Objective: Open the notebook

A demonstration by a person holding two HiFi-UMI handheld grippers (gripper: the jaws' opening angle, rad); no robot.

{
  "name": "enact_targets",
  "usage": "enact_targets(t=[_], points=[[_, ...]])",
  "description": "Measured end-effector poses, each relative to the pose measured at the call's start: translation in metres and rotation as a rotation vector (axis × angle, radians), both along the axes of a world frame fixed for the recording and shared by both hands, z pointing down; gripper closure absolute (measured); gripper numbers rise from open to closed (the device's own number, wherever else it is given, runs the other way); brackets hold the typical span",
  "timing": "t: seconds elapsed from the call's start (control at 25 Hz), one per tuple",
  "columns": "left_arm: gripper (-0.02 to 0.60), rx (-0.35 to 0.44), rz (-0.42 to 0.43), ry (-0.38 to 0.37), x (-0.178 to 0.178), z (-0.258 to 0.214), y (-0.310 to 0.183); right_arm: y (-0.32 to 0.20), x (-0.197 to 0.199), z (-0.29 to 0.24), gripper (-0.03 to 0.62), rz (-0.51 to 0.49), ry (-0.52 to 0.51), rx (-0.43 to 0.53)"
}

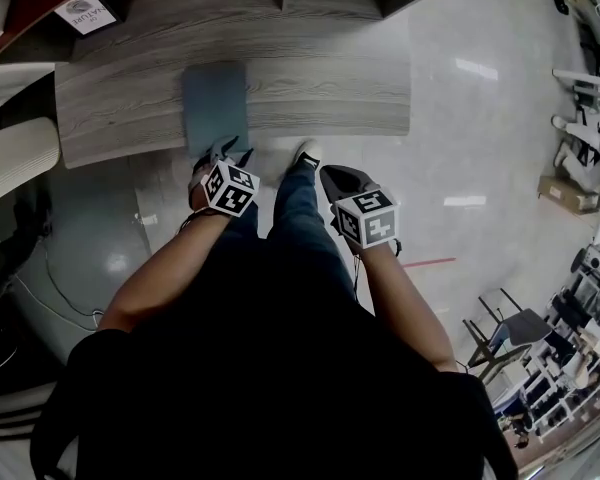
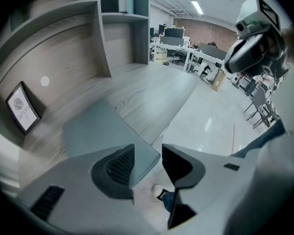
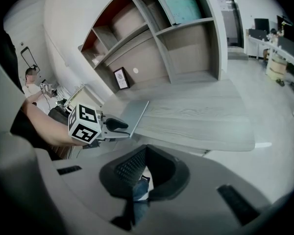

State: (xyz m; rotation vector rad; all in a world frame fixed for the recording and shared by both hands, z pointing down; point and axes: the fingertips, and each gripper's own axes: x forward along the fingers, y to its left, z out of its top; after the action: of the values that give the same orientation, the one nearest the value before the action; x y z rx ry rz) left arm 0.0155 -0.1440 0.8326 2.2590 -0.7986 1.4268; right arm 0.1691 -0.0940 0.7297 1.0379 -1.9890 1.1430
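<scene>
Well, here's the notebook (image 1: 215, 103), grey-blue, closed and lying flat on the pale wooden desk (image 1: 330, 88), its near end jutting just past the desk's front edge. The left gripper (image 1: 225, 150) points steeply down at that near end, and in the left gripper view its jaws stand wide apart, the notebook's near corner sitting in the gap between them with neither pad pressing on it; the cover is down, not lifted. Over on the other side, the right gripper (image 1: 335, 180) hangs off the desk above the glossy floor (image 1: 460, 118), well apart from the notebook, and in the right gripper view its jaws are drawn together tip to tip with nothing gripped, only the person's jeans and shoe (image 1: 306, 153) showing below them. That same view catches the left gripper's marker cube at the notebook's edge. A small framed sign (image 1: 85, 13) leans at the back of the desk, under the shelves.
</scene>
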Motion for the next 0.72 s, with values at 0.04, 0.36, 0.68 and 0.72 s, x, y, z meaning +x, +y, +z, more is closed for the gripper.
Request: enact_targets(t=[0.04, 0.36, 0.68, 0.72], points=[[0.397, 0.003, 0.0, -0.009, -0.001, 0.002, 0.0, 0.0, 0.0, 0.001, 0.592, 0.0, -0.001, -0.001], [0.38, 0.039, 0.022, -0.083, 0.001, 0.012, -0.001, 0.004, 0.004, 0.005, 0.592, -0.022, -0.004, -0.016], [0.388, 0.05, 0.021, -0.088, 0.003, 0.013, 0.001, 0.006, 0.008, 0.009, 0.592, -0.03, 0.0, -0.021], [0.393, 0.049, 0.021, -0.087, 0.003, 0.012, 0.001, 0.006, 0.006, 0.008, 0.592, -0.032, -0.002, -0.021]])
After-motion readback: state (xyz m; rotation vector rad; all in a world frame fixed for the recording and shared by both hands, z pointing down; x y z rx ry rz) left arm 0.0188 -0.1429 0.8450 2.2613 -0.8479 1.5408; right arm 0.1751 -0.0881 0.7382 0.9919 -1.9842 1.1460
